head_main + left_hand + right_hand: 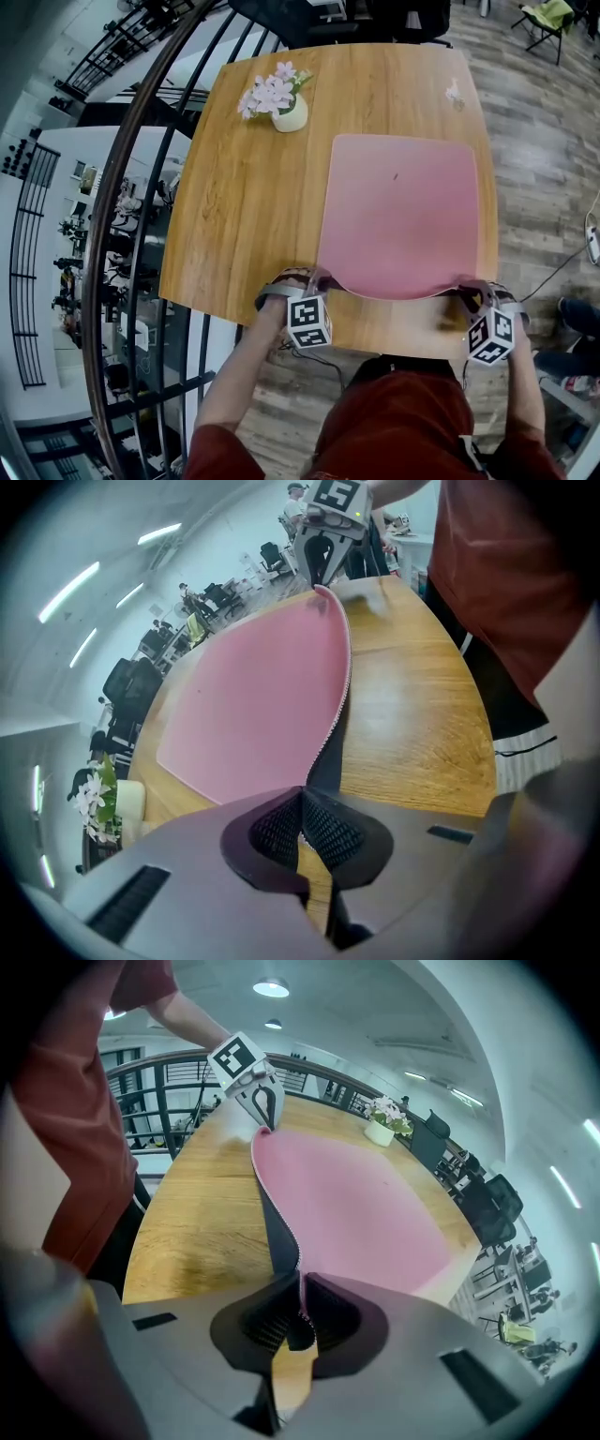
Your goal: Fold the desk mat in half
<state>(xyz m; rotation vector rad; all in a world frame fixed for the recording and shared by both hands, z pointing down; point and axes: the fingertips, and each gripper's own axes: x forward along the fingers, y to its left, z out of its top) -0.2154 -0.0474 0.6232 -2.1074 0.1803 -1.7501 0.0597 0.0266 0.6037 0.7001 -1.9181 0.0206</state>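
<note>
Both forearms reach out from red sleeves over the near edge of the table (244, 206), bent a little at the elbow and set wide apart, one at each near corner of the desk mat (398, 211). Both grippers point steeply downward.

The left gripper (317, 279) has its jaws pressed together on the mat's near left corner; in the left gripper view the ribbed pads (323, 832) pinch the thin stitched edge between them. The right gripper (473, 289) pinches the near right corner in the same way, with the mat's edge running up from between its closed pads (328, 1321).

The pink mat lies on the right half of the table. Most of it is flat, and its far edge is toward the table's far edge. Its near edge is raised off the wood between the two grippers, showing a dark underside.

Each gripper carries a cube (309, 323) printed with black-and-white square markers, the only print that can be made out.

A pale vase (291, 115) of pink flowers stands toward the table's far left corner, well apart from the mat.
</note>
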